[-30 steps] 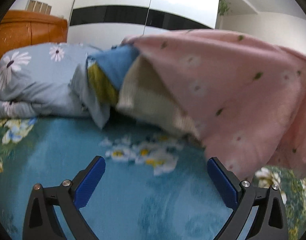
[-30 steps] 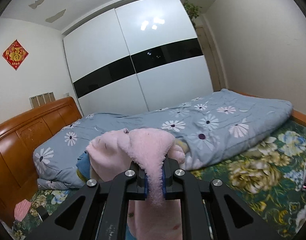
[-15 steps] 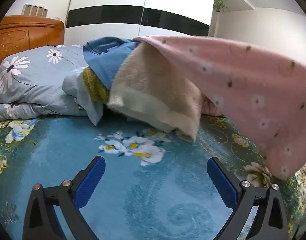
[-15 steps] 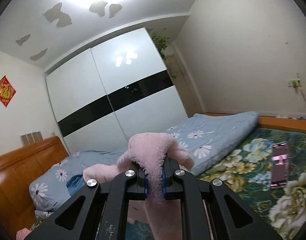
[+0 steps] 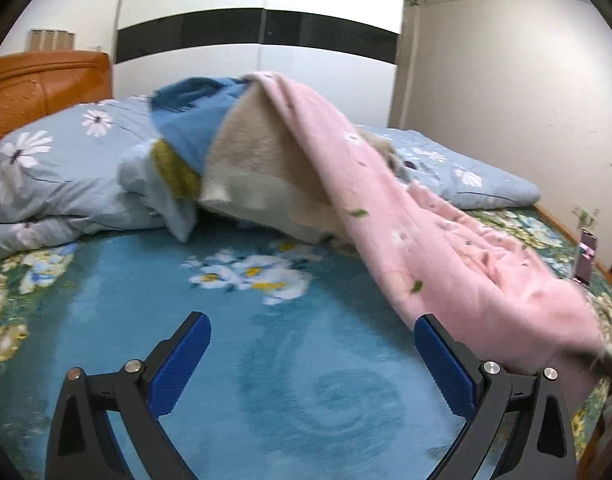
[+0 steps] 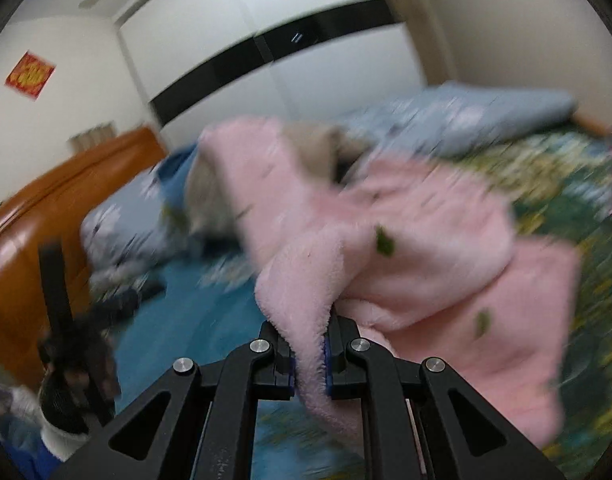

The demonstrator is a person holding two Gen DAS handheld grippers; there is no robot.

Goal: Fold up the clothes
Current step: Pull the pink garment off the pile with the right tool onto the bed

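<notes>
A pink fleece garment (image 5: 437,248) with small green leaf marks stretches from a clothes pile down to the right over the bed. My right gripper (image 6: 309,354) is shut on an edge of the pink garment (image 6: 405,240), which spreads out in front of it. My left gripper (image 5: 311,344) is open and empty, low over the blue floral bedsheet (image 5: 266,360), with the pink garment's hem just past its right finger. The pile holds a beige garment (image 5: 258,168), a blue one (image 5: 194,120) and a yellow-green one (image 5: 174,168).
A grey-blue daisy quilt (image 5: 62,176) lies bunched along the far side of the bed. An orange wooden headboard (image 5: 42,84) stands at the left. A white wardrobe with a black band (image 5: 258,32) fills the back wall. A phone (image 5: 585,256) lies near the bed's right edge.
My right gripper has swung down from pointing high at the wall and pulled the pink garment down and outward across the bed. The left gripper stayed open and drew back slightly.
</notes>
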